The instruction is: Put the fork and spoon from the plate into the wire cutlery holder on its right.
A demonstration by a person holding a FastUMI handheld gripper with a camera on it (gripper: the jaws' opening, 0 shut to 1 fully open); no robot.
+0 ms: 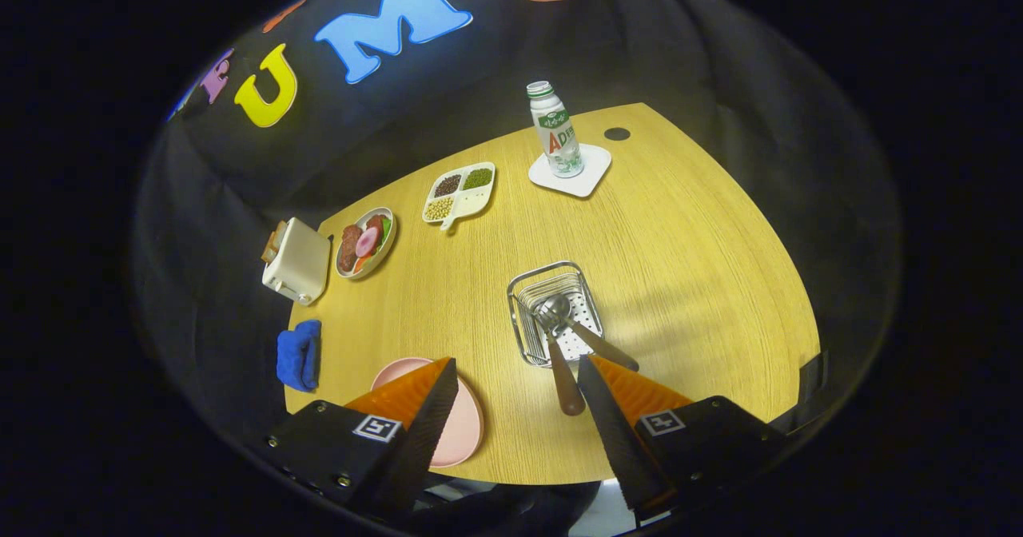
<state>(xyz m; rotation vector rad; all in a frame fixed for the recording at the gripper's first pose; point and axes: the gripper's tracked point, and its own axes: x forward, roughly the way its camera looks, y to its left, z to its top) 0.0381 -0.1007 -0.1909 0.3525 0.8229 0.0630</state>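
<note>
Shiny metal wire cutlery holder (551,313); matt wood-grain table (679,233); wooden-handled fork (559,361) and spoon (587,331); blue cloth (300,353)

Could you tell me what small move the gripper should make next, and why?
Probably just lift the open gripper back and away. The fork and spoon both stand in the wire cutlery holder, the pink plate looks bare, and the fingers hold nothing, so the task seems done.
</note>
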